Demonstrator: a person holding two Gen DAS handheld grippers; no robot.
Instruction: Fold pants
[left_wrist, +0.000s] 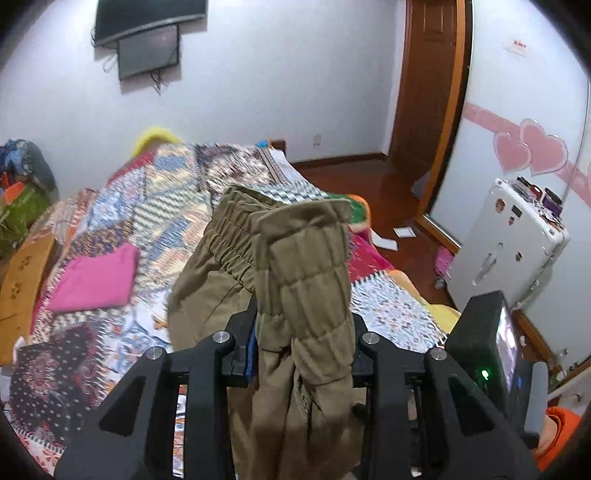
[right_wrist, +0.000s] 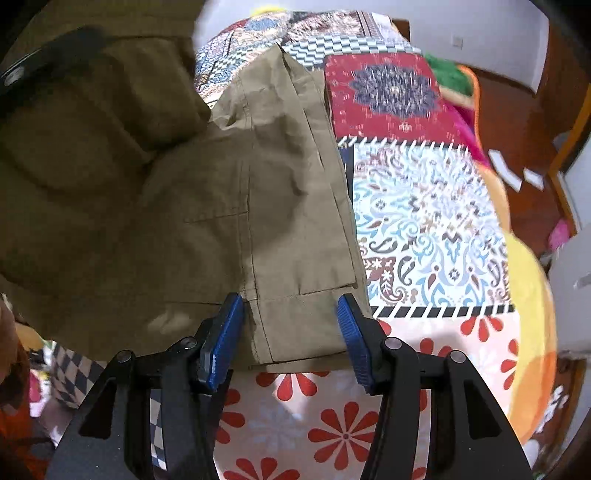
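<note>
Olive-khaki pants (left_wrist: 299, 280) hang bunched from my left gripper (left_wrist: 295, 332), which is shut on the ribbed cuff and elastic waistband and holds them above the bed. In the right wrist view the pants (right_wrist: 266, 206) lie partly spread on the patchwork bedspread (right_wrist: 424, 206), one leg hem near me. My right gripper (right_wrist: 291, 332) is open, its blue pads (right_wrist: 225, 339) on either side of that hem, not closed on it. The lifted part of the pants fills the upper left of that view and partly covers the left gripper there.
A folded pink garment (left_wrist: 99, 277) lies on the bed's left side. A white suitcase (left_wrist: 509, 236) stands right of the bed on the wooden floor (left_wrist: 369, 177). A door (left_wrist: 424, 74) and wall screens (left_wrist: 147, 37) are beyond. Papers lie on the floor.
</note>
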